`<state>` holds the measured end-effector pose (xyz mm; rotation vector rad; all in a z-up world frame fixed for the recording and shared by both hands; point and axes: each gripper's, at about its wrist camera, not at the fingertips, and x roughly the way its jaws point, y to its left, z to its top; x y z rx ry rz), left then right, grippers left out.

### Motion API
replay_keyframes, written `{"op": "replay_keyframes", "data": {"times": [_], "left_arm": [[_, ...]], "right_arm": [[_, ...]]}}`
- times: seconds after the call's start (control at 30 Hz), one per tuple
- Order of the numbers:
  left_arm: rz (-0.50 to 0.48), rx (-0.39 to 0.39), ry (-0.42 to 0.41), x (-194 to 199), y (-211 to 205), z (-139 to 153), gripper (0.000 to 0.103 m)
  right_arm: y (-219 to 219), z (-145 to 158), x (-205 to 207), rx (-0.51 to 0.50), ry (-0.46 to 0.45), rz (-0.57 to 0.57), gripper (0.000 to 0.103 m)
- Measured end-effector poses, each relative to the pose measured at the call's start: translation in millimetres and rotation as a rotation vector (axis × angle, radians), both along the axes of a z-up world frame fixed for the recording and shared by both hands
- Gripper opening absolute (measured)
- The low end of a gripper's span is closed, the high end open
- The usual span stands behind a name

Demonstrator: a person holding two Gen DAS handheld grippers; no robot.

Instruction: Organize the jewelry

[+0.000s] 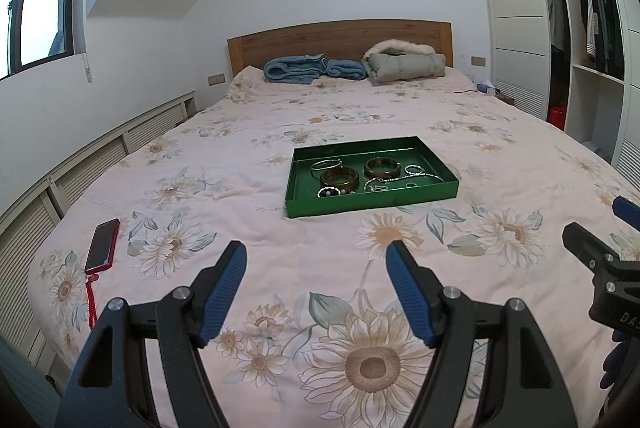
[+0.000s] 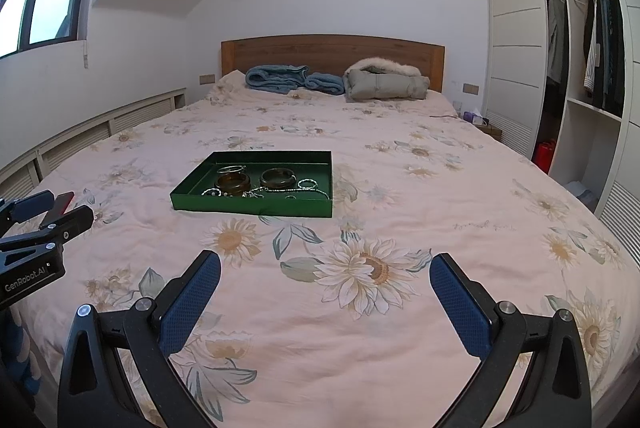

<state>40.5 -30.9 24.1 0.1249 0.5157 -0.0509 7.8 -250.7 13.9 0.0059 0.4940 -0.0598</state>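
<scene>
A green tray (image 1: 372,202) lies on the flowered bedspread, also in the right wrist view (image 2: 252,206). It holds two brown bangles (image 1: 339,178) (image 1: 381,167), a thin silver bangle (image 1: 326,164), a beaded bracelet (image 1: 329,192) and silver chains (image 1: 404,179). The bangles also show in the right wrist view (image 2: 233,183) (image 2: 278,178). My left gripper (image 1: 316,254) is open and empty, well short of the tray. My right gripper (image 2: 325,266) is open and empty, near the bed's front, to the right of the tray.
A red phone (image 1: 103,245) with a red strap lies on the bed at the left. Blue blankets (image 1: 312,68) and a folded grey coat (image 1: 404,63) lie by the wooden headboard. An open wardrobe (image 2: 580,68) stands to the right.
</scene>
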Motion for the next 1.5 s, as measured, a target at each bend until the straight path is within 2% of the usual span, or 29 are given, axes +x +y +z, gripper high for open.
{"op": "replay_keyframes", "data": {"times": [0.83, 1.5], "left_arm": [[-0.006, -0.021, 0.023, 1.9, 2.1, -7.9, 0.071], [0.005, -0.026, 0.025, 2.1, 2.6, -7.0, 0.071]], "right_arm": [[-1.0, -8.0, 0.5, -0.015, 0.005, -0.006, 0.103], [-3.2, 0.0, -2.5, -0.028, -0.006, -0.019, 0.103]]}}
